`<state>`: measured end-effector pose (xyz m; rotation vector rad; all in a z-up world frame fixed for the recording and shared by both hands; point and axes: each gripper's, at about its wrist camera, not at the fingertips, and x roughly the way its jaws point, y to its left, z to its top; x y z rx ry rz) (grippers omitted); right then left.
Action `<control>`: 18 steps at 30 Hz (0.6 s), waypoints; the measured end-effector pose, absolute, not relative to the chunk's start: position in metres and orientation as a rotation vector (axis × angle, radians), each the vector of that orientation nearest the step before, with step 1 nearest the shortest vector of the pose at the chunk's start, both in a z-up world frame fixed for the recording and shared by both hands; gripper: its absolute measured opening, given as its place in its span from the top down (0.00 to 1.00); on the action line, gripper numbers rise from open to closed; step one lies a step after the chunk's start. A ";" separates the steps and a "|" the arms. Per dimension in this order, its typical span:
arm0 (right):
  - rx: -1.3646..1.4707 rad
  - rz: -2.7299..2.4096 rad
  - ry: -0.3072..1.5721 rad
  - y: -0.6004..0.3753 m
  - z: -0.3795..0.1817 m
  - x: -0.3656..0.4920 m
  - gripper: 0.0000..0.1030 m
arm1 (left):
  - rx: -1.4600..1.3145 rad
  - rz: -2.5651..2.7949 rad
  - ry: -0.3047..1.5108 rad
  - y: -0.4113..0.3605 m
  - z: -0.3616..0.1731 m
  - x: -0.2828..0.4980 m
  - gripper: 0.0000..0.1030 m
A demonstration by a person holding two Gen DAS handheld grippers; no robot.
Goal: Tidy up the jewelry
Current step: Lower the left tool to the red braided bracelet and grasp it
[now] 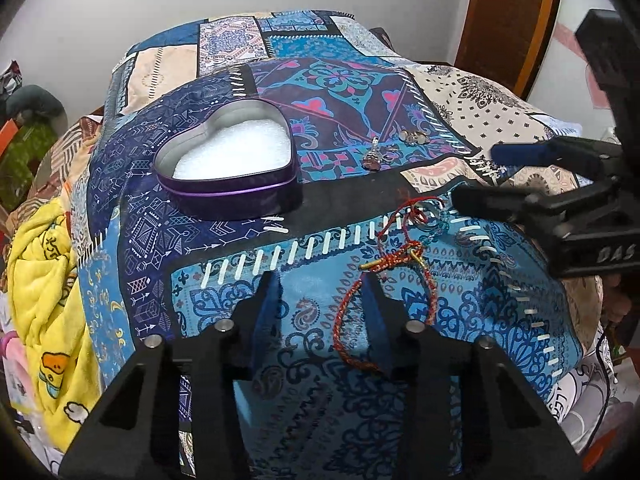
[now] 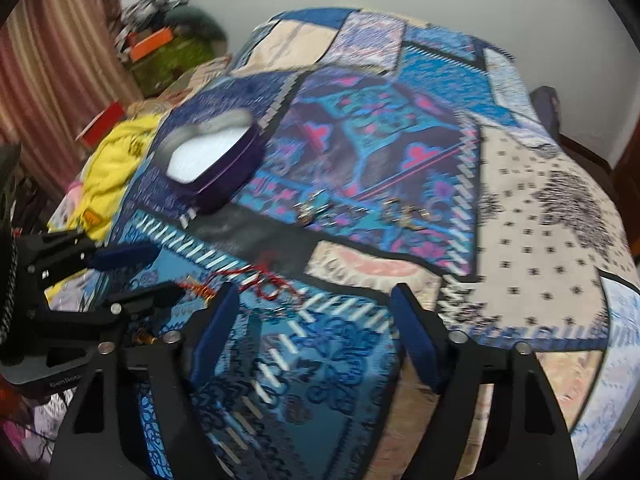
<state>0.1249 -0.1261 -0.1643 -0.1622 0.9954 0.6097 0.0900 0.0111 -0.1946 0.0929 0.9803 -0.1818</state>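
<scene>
Left gripper (image 1: 322,284) tilts down, jaws spread astride the red bracelet (image 1: 348,320); right gripper (image 2: 316,304) jaws spread.

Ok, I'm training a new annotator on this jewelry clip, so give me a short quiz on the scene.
1. True or false: the heart-shaped tin already holds jewelry.
2. What lies partly between the fingers of the left tool? A) a coin B) red thread bracelet C) a watch
3. Fill in: the padding inside the tin is ____ in colour.
Key: 1 false, only padding is inside; 2 B; 3 white.
</scene>
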 end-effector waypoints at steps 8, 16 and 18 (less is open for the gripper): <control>-0.245 0.628 1.013 -0.112 -0.180 0.122 0.41 | 0.068 -0.192 0.975 0.020 -0.195 0.088 0.76; -0.251 0.575 1.004 -0.116 -0.175 0.127 0.92 | 0.002 -0.202 0.977 0.028 -0.194 0.088 0.99; -0.222 0.577 1.015 -0.120 -0.173 0.130 0.93 | -0.021 -0.199 0.973 0.030 -0.193 0.088 0.99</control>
